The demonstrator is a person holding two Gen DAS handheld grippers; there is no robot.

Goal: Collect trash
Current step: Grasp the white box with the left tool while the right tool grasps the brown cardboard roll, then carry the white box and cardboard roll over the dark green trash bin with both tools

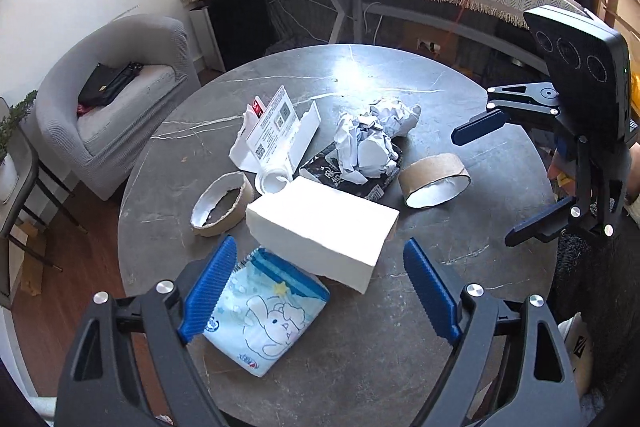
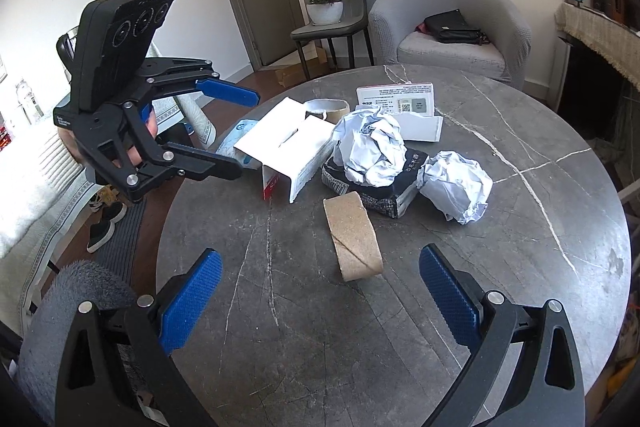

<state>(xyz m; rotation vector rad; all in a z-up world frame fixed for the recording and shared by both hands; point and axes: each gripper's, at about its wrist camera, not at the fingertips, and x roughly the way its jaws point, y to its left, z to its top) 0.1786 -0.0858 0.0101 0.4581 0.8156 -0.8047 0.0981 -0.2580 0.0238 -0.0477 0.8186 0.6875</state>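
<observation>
Now I am at approach step: left hand-held gripper [image 1: 320, 287] spread above white box [image 1: 324, 227] and tissue pack [image 1: 264, 311] on tabletop [image 1: 400, 347]; right hand-held gripper [image 2: 320, 291] spread, empty, near cardboard ring [image 2: 352, 239]. Next I must lower, then close.

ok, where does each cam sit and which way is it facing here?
Left wrist: on the left gripper, angled down over the round table toward the fringed desk; own open blue fingers show, right gripper at right.
Right wrist: on the right gripper, angled down across the table toward the grey armchair; own open fingers show, left gripper at left.
Shared: white box, crumpled paper, cardboard ring, armchair.
</observation>
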